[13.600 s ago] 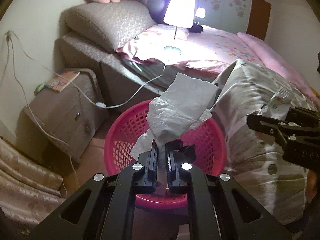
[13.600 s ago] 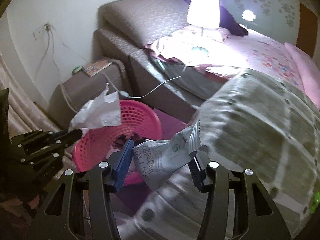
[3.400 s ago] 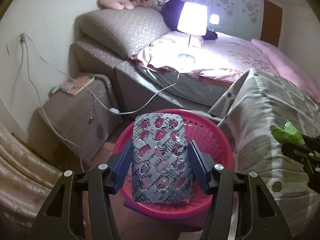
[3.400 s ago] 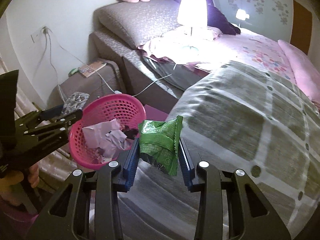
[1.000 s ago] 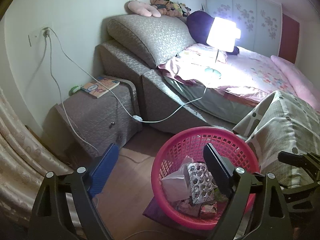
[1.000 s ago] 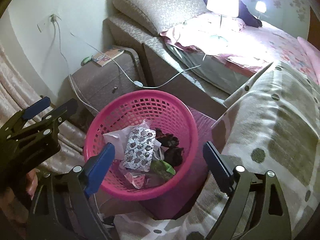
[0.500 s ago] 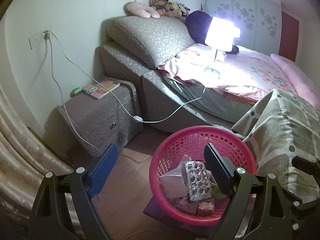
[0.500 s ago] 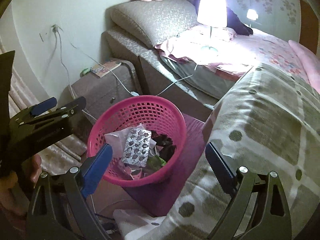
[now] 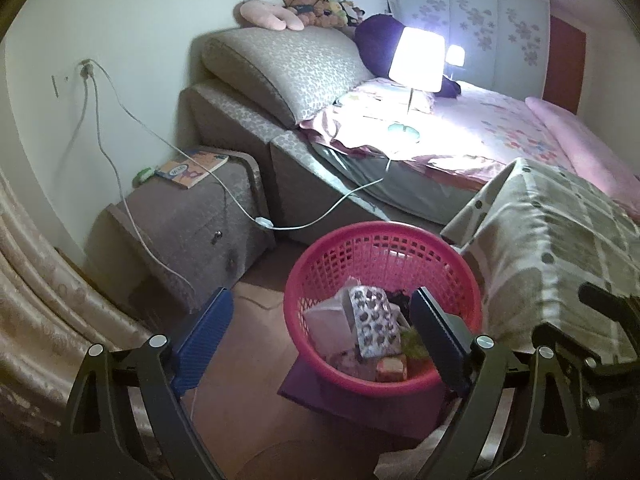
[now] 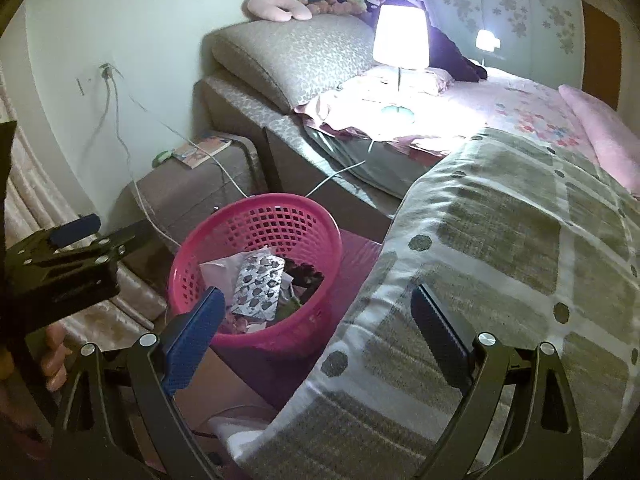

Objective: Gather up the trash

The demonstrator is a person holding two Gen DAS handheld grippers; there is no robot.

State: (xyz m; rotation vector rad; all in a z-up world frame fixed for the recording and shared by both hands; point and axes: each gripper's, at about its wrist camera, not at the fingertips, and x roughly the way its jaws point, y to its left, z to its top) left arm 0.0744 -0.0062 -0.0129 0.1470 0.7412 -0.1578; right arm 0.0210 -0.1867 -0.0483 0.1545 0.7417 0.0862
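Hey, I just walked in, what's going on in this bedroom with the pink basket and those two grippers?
Someone is collecting trash with two handheld grippers. Both the left gripper and the right gripper are open and empty. The pink basket, on the floor beside the bed, holds a used blister pack lying on crumpled paper, with a bit of green wrapper next to it. No loose trash shows on the checked blanket.
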